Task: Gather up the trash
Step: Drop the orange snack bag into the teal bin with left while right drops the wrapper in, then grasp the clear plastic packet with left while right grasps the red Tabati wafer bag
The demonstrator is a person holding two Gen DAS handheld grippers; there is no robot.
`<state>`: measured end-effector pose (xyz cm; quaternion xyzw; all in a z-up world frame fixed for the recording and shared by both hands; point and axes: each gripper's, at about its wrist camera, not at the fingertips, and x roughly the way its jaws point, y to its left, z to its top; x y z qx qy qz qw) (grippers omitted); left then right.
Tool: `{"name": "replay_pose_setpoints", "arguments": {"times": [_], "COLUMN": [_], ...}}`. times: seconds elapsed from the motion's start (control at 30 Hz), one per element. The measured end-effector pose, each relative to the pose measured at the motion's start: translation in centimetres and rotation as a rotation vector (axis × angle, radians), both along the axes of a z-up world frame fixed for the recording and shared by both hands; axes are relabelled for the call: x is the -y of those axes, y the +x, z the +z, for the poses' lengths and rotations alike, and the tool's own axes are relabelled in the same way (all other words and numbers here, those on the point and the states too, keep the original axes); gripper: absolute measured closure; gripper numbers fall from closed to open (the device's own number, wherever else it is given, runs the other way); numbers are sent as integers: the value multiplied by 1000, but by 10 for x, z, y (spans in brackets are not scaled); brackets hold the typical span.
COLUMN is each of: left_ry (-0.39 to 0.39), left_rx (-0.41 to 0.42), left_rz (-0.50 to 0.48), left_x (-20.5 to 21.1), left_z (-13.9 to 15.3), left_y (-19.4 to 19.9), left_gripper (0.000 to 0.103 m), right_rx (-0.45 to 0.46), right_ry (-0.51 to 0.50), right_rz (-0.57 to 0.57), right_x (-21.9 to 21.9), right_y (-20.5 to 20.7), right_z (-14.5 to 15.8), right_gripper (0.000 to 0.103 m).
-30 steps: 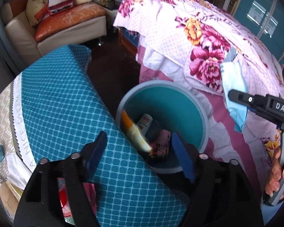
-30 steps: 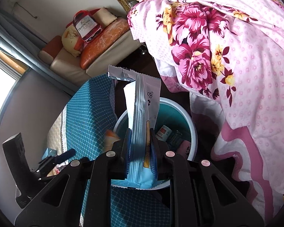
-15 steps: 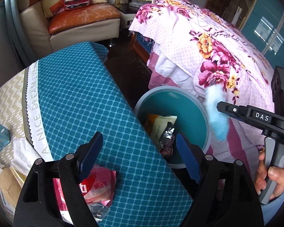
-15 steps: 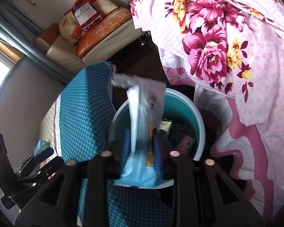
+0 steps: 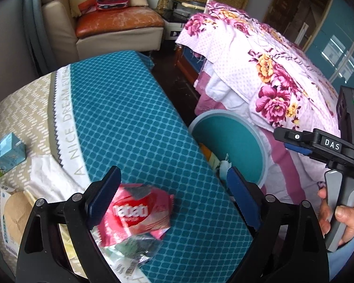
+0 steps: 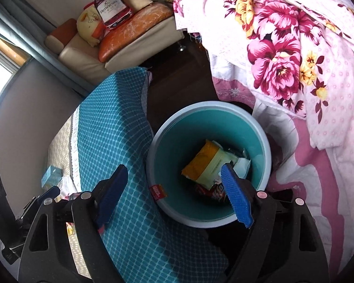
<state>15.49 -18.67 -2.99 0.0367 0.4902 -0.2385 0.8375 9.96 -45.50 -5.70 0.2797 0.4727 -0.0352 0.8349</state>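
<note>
Right wrist | right tool [image 6: 174, 188] opening, empty, over bin [image 6: 153, 155] | left tool [image 5: 174, 188] opening, empty

A teal grid-patterned tablecloth [image 5: 134, 127] covers the table, with a beige patterned section [image 5: 18, 115] along one side. A floral pink bedspread [image 5: 271, 75] drapes over the bed beside it. A cream sofa [image 5: 111, 40] with an orange seat cushion [image 5: 118, 21] stands at the far wall. A Hennessy bottle-shaped cushion [image 6: 112, 8] and a yellow plush pillow [image 6: 89, 27] rest on the sofa.
</note>
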Motion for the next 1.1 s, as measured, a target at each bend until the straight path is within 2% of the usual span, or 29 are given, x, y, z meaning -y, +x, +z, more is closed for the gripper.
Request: {"name": "replay_pose_setpoints", "arguments": {"times": [0.33, 0.5, 0.8, 1.1], "left_ry": [-47, -63, -96, -140], "left_rx": [-31, -61, -116, -157], "left_rz": [126, 167, 192, 254], "left_x": [-81, -114, -159, -192], "left_z": [-4, -14, -36, -50], "left_y": [-8, -19, -48, -52], "left_gripper": [11, 11, 11, 11], "right_rx": [-15, -34, -121, -142], "right_ry": [-13, -50, -175, -238], "right_rz": [97, 207, 469, 546], "right_x": [-49, -94, -184, -230], "right_y": [8, 15, 16, 25], "right_z": [12, 14, -5, -30], "right_gripper": [24, 24, 23, 23]}}
